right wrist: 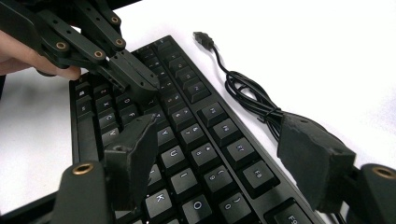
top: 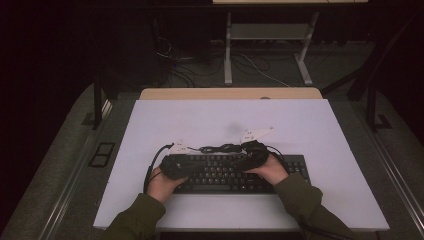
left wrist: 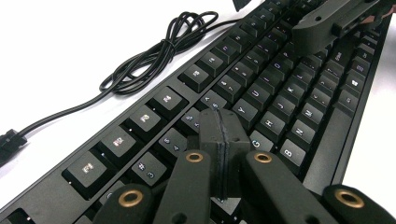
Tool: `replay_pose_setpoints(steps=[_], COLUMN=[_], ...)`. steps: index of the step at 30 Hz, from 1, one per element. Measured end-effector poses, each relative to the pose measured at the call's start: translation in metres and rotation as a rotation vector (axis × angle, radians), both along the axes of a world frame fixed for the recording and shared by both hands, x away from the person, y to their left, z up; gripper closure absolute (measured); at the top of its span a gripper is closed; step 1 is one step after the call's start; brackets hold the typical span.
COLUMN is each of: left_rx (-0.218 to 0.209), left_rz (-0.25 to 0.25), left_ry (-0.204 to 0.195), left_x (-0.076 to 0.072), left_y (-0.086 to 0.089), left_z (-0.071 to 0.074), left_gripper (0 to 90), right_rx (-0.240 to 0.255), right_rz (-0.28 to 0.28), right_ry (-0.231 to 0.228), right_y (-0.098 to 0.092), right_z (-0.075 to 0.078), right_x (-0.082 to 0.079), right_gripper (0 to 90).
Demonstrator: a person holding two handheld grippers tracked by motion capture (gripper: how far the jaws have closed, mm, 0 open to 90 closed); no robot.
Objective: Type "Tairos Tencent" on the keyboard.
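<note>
Both forearms, in dark green sleeves, came in from the near edge of the white bench (top: 150, 120), each hand wrapped around a hand-held gripper held low over a black keyboard (top: 235, 175). The keyboard lay across the middle of the bench towards its near side, long edge parallel to the person.

The left hand-held gripper (left wrist: 220, 122) was angled down over the left half of the keyboard. Its two jaws were pressed flat together with nothing between them, and their joined tip hovered just above or on the keys around the number and upper letter rows; whether it actually touched a key could not be told. In the right gripper view the same closed jaws (right wrist: 135, 74) slanted down from the upper left, with fingers of the left hand behind them.

The right hand-held gripper (right wrist: 219, 158) was over the right half of the keyboard with its jaws standing apart, holding nothing, one jaw above the letter keys and the other over the keyboard's far edge.

The keyboard's black cable (left wrist: 154, 56) lay loosely coiled on the bench just beyond the function row, its plug (right wrist: 204, 38) resting free on the white surface.
</note>
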State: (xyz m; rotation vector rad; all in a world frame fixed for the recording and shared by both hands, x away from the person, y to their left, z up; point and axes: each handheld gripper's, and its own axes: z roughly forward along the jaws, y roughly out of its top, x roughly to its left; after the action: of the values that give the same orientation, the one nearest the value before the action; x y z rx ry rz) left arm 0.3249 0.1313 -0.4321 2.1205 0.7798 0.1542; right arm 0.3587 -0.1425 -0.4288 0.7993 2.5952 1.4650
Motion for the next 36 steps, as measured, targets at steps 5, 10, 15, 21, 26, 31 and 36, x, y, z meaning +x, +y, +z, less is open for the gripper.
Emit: replay_pose_setpoints(steps=[5, 10, 15, 21, 26, 31, 36], left_rx=[-0.017, -0.038, -0.042, -0.041, -0.050, -0.052, -0.059], left_rz=[0.003, 0.008, 0.006, 0.009, 0.021, 0.025, 0.029], left_ry=[-0.006, -0.001, -0.010, -0.025, -0.032, -0.033, -0.035], left_x=[0.000, -0.001, -0.002, -0.004, -0.006, -0.007, -0.008], left_y=[0.002, 0.005, 0.008, 0.012, 0.015, 0.019, 0.023], left_z=[0.003, 0.004, 0.005, 0.007, 0.007, 0.006, 0.005], left_gripper=[89.0, 83.6, 74.1, 60.9, 50.5, 42.9, 36.4], right_rx=[0.001, 0.002, 0.005, 0.010, 0.011, 0.011, 0.003], right_rz=[0.001, -0.001, -0.002, -0.001, 0.007, 0.012, 0.018], right_ry=[-0.001, -0.002, 0.000, -0.002, 0.001, 0.001, -0.001], right_y=[0.000, -0.001, -0.002, -0.002, -0.003, -0.003, -0.005], right_z=[0.000, 0.000, 0.001, 0.002, 0.003, 0.003, 0.004], right_x=[0.000, 0.000, 0.000, 0.000, -0.002, -0.003, -0.004], right_gripper=[28.3, 28.3, 28.3, 29.0, 31.0, 33.7, 38.4])
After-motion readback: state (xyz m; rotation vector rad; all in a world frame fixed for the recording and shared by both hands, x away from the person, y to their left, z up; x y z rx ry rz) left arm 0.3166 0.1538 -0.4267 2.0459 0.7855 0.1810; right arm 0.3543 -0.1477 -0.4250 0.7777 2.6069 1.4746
